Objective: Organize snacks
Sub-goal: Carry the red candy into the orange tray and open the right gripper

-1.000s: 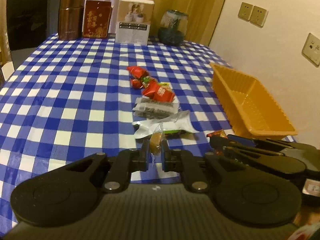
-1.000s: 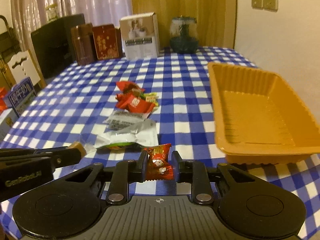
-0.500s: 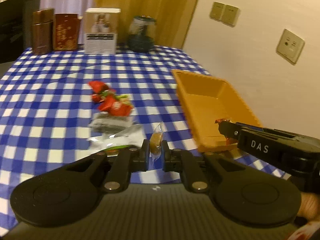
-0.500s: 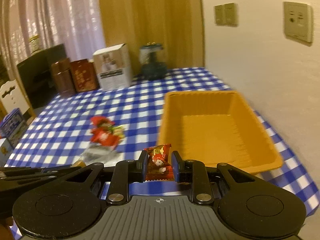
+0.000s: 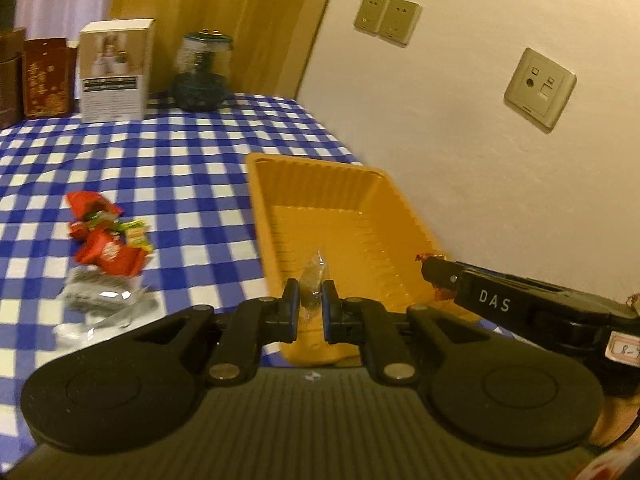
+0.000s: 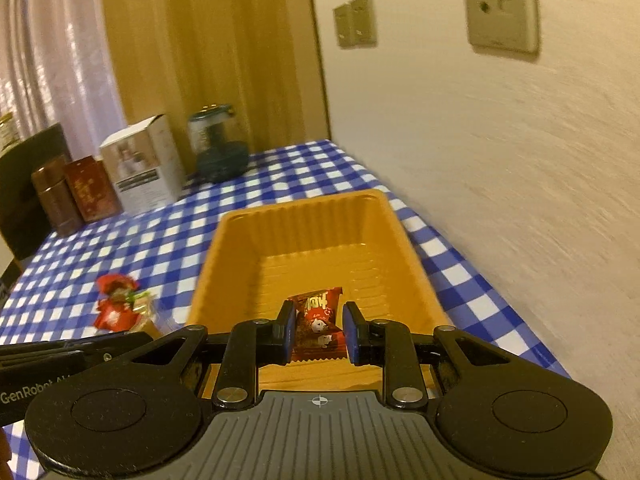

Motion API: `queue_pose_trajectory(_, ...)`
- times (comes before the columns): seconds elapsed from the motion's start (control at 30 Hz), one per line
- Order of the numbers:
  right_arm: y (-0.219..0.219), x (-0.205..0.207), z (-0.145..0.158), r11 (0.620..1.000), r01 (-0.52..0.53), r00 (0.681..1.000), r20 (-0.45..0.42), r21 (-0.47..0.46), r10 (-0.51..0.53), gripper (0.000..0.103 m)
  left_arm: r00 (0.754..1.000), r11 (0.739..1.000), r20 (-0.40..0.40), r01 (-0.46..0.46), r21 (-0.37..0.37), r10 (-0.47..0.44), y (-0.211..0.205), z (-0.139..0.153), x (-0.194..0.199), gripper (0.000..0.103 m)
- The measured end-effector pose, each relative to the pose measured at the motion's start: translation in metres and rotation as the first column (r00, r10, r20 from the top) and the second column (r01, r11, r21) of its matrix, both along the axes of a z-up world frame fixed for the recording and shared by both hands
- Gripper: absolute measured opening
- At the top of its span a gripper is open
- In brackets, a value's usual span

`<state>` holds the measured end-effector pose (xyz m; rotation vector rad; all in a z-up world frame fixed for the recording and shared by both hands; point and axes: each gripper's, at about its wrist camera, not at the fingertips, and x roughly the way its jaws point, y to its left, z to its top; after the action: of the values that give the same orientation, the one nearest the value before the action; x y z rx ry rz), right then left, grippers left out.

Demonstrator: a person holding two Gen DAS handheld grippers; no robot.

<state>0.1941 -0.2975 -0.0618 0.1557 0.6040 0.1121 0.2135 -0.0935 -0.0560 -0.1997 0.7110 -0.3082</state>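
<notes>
We count two grippers, each clamped on one snack: our left gripper (image 5: 309, 309) pinches a small clear-wrapped candy (image 5: 314, 280), brownish inside, and our right gripper (image 6: 319, 330) is closed on a red wrapped candy (image 6: 319, 322) with cartoon print. Both hang over the near end of the one orange tray (image 5: 280, 184), which lies bare inside; the right gripper sits at the tray's right near corner in the left wrist view. The tray's long right rim runs close along the wall, with only a narrow strip of checked tablecloth (image 5: 168, 152) between. To the tray's left, a loose heap of snacks (image 5: 106, 248) lies on the cloth: at least three red packets, a small green-yellow one, and two or three silvery-clear wrappers nearer us; blur keeps us from an exact count. Broad open cloth lies beyond the heap and the tray. At the far table edge stand a white box (image 5: 114, 70), a dark glass jar (image 5: 202, 72), one red box (image 5: 46, 76) and a brown canister (image 6: 54, 198). Three wall plates (image 5: 386, 14) sit on the wall.
</notes>
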Motion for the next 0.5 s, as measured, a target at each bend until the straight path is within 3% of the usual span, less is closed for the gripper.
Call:
queue_pose_trajectory(0.33, -0.020, 0.018, -0.003, 0.999, 0.033, 0.999, -0.006, 0.027, -0.033, 0.025, 0.999, 0.999, -0.005, 0.038, 0.034, -0.038, -0.028, -0.014, 0.027, 0.010)
queue_pose_trajectory(0.37, -0.022, 0.019, -0.003, 0.999, 0.035, 0.999, -0.008, 0.033, -0.035, 0.025, 0.999, 0.998, -0.004, 0.038, 0.041, -0.037, -0.029, -0.015, 0.029, 0.012)
queue_pose_trajectory(0.43, -0.023, 0.021, -0.003, 0.998, 0.040, 0.999, -0.013, 0.042, -0.039, 0.025, 0.999, 0.998, -0.004, 0.033, 0.050, -0.033, -0.031, -0.016, 0.031, 0.029)
queue_pose_trajectory(0.5, -0.023, 0.022, -0.004, 0.998, 0.042, 0.999, -0.015, 0.046, -0.041, 0.025, 1.000, 0.998, 0.003, 0.031, 0.046, -0.031, -0.028, -0.016, 0.027, 0.030)
